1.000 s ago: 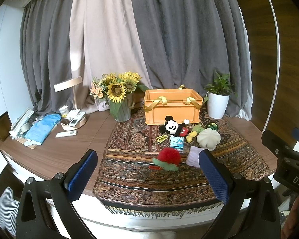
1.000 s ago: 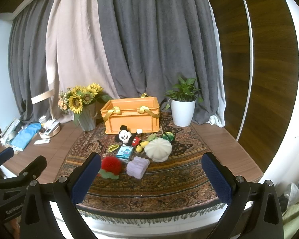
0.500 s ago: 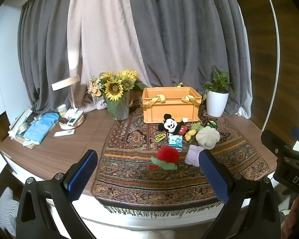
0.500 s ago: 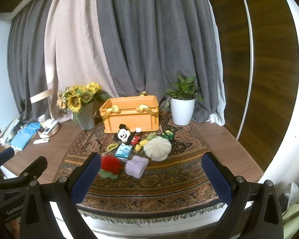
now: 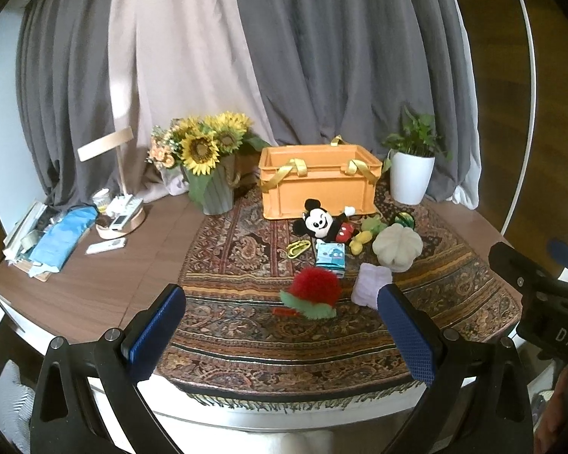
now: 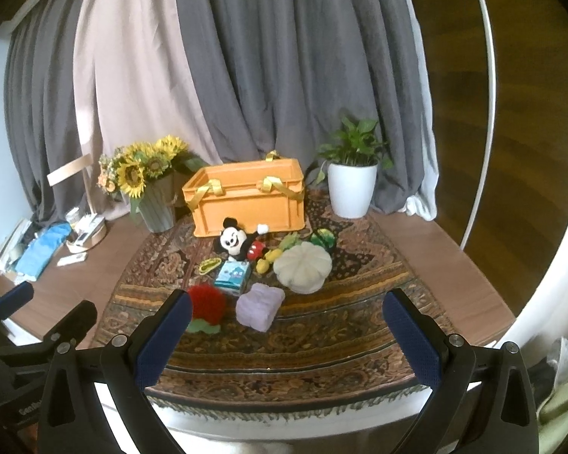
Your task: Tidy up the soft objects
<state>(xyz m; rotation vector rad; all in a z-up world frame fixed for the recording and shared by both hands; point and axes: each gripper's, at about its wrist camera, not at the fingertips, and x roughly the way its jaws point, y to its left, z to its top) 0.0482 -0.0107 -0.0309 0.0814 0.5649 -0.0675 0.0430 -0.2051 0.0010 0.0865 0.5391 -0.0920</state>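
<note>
Blue-padded left gripper spread wide, holding nothing; right gripper likewise gaping, empty; both hover well short of the open orange plastic crate.

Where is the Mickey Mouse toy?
In both views the Mickey Mouse plush lies on the patterned rug, right in front of the orange crate, with the small blue box just nearer the cameras.

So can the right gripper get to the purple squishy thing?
Probably yes. The right gripper has its jaws wide open, and only bare rug lies between it and the purple soft block.
</note>
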